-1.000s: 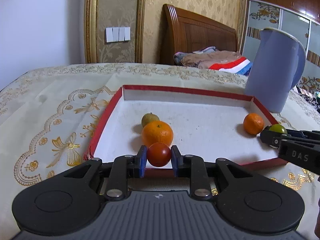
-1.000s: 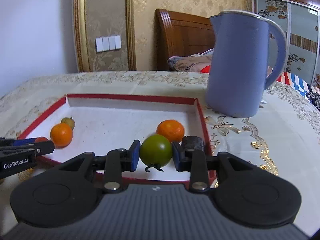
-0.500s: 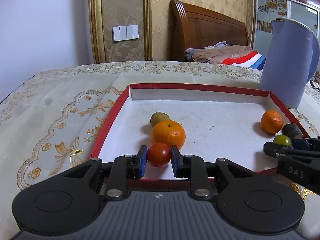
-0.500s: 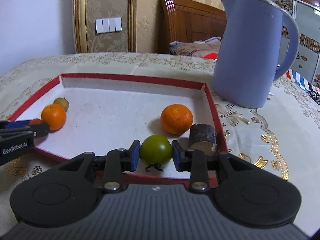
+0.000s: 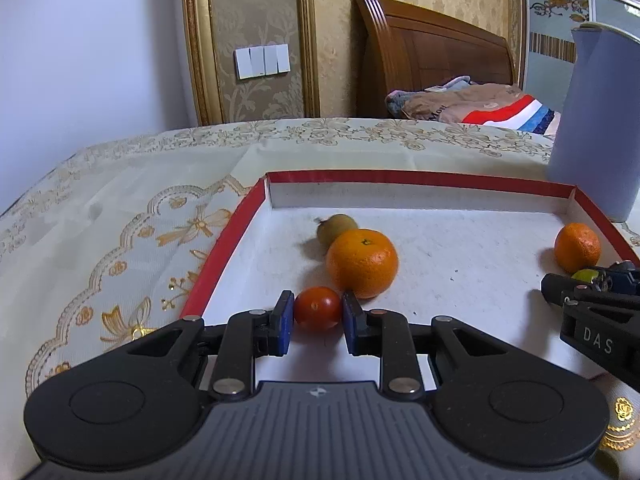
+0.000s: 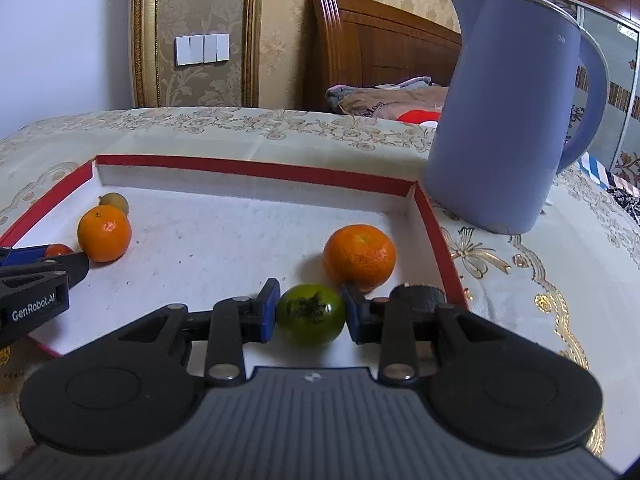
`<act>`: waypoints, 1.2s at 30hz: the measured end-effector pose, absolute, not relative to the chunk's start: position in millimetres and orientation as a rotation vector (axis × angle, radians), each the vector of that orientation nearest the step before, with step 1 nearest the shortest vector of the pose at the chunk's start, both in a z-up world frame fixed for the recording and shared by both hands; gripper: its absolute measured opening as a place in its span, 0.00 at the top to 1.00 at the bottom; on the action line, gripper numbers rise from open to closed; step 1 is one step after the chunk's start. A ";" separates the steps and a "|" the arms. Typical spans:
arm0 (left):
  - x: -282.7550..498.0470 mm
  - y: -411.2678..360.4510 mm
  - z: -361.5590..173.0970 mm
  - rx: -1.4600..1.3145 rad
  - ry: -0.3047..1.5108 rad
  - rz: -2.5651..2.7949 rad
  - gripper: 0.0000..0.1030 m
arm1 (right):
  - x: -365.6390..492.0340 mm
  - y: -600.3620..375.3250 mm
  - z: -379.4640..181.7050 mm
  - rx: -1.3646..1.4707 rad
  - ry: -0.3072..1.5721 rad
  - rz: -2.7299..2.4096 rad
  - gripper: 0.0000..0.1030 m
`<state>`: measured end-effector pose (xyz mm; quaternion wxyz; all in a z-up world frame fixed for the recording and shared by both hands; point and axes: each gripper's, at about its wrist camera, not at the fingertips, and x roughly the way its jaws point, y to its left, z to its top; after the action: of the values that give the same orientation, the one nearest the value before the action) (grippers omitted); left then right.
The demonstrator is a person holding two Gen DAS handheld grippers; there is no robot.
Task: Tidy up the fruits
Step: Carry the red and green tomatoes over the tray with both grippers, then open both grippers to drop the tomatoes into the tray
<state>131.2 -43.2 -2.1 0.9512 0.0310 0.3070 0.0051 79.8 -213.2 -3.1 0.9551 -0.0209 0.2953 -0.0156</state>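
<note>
A red-rimmed white tray (image 5: 416, 178) (image 6: 256, 170) lies on the table. My left gripper (image 5: 318, 316) is shut on a red tomato (image 5: 319, 307) low over the tray's near left corner, just in front of an orange (image 5: 362, 262) and a small yellow-green fruit (image 5: 338, 226). My right gripper (image 6: 310, 314) is shut on a green tomato (image 6: 311, 314) low over the tray's near right corner, in front of a second orange (image 6: 359, 258). A dark cylinder (image 6: 418, 294) sits by the right finger.
A tall blue kettle (image 6: 508, 120) stands on the tablecloth just beyond the tray's far right corner. A wooden headboard (image 5: 432, 52) and folded clothes lie behind the table. Each gripper shows at the edge of the other's view.
Both grippers have moved forward and down into the tray with their tomatoes. The green tomato has tilted so its stem end faces the camera.
</note>
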 end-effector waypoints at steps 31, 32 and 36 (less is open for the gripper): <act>125.4 -23.9 -1.4 -0.020 0.613 0.005 0.73 | 60.3 -222.7 0.6 0.039 0.554 0.003 0.26; 124.0 -23.5 -0.8 -0.020 0.608 0.007 0.73 | 59.0 -222.7 1.1 0.039 0.551 0.006 0.25; 116.7 -22.5 2.1 -0.012 0.587 0.011 0.73 | 51.1 -224.0 5.3 0.045 0.525 0.011 0.22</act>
<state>116.7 -22.5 2.1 0.9573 -0.0061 0.2891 0.0056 51.1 -224.0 5.3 0.9655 0.0224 0.2593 0.0056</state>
